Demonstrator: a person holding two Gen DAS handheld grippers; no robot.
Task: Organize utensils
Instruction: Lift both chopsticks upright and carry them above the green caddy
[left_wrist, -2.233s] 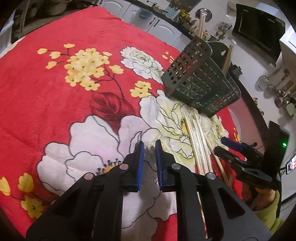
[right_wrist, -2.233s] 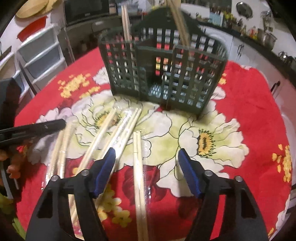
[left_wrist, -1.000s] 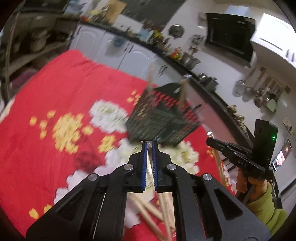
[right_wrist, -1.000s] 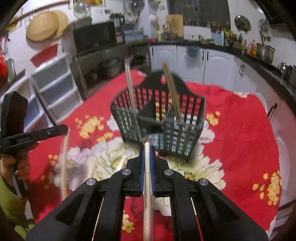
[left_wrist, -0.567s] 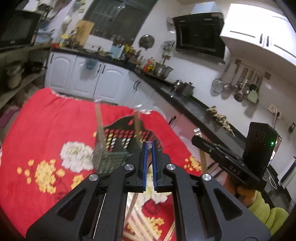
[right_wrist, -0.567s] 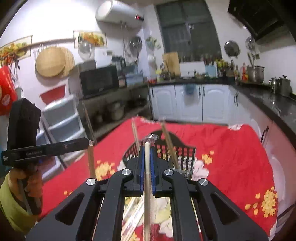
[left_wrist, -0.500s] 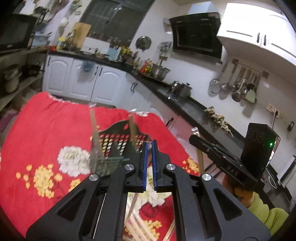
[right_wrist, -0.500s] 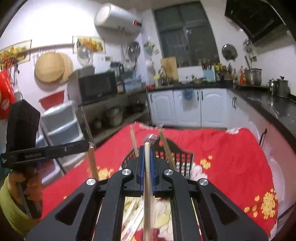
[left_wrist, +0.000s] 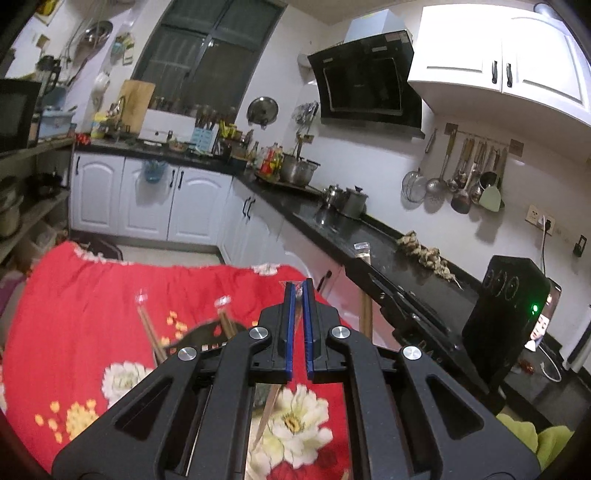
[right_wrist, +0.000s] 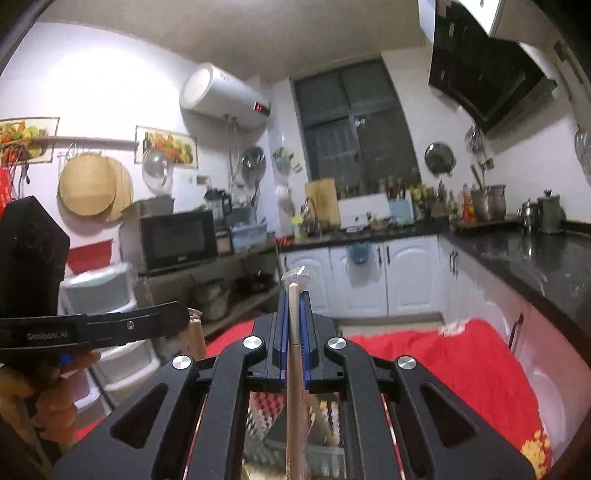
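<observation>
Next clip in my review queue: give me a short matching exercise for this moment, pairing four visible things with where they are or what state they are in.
Things:
1. right tool
2. left tool
3. basket
4. cloth

States or places:
A. red with flowers, spread over the table
B. shut on wrapped chopsticks that hang below it
C. dark, on the table, with chopsticks standing in it
D. shut on wrapped chopsticks whose tip pokes past the pads

Pairs: 1-D, 2-B, 3-C, 4-A
</observation>
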